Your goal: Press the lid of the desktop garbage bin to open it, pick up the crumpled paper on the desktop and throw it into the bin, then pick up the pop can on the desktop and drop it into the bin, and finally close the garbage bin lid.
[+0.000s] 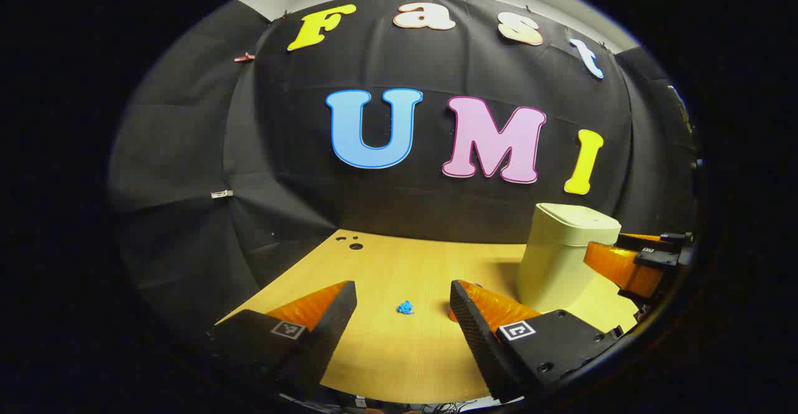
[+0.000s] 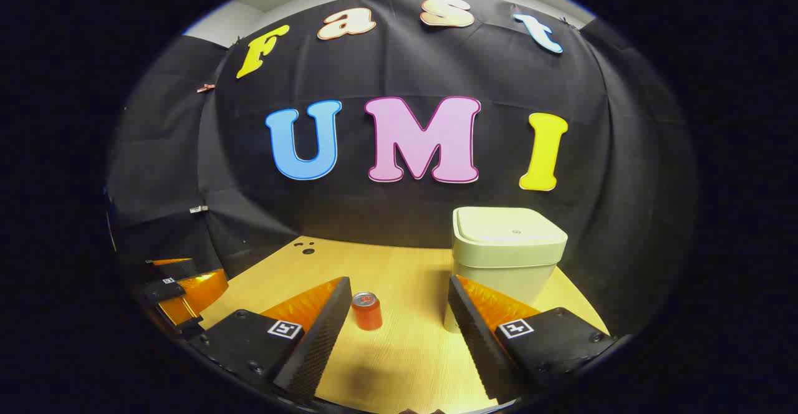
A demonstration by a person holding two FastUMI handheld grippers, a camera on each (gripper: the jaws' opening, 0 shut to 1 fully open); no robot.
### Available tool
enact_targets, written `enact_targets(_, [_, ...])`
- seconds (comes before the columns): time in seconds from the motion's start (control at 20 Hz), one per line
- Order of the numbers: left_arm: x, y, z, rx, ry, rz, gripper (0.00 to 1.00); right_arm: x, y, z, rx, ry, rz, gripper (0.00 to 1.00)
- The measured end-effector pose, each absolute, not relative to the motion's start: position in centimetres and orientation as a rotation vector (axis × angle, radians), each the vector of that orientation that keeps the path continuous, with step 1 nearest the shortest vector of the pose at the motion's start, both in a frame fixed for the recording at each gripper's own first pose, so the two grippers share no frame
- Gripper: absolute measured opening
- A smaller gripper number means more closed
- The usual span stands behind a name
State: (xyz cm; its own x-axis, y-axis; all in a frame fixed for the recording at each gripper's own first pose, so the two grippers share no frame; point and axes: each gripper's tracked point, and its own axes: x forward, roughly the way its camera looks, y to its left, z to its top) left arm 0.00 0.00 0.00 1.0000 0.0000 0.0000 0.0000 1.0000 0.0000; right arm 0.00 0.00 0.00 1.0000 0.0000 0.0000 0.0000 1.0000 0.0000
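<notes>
Now bin (image 2: 506,258) lid shut, both claws (image 1: 404,298) (image 2: 399,295) spread

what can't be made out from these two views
- Left gripper view: the orange pop can is mostly hidden behind the left gripper's own finger.
- Left gripper view: the small blue crumpled paper is too small for detail.
- Right gripper view: the cream plastic garbage bin's base is hidden by the right gripper's finger.

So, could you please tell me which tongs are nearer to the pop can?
Right. The right tongs hang open with the pop can just ahead between their fingers; the left tongs point at the crumpled paper, the can half hidden behind one finger.
</notes>
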Motion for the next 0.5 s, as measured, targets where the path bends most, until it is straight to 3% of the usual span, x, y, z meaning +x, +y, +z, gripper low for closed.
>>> enact_targets(0.5, [3.4, -2.3, -0.2, 0.022, 0.004, -0.055, 0.97, 3.0, -1.3, -1.0, 0.002, 0.025, -0.004, 0.98])
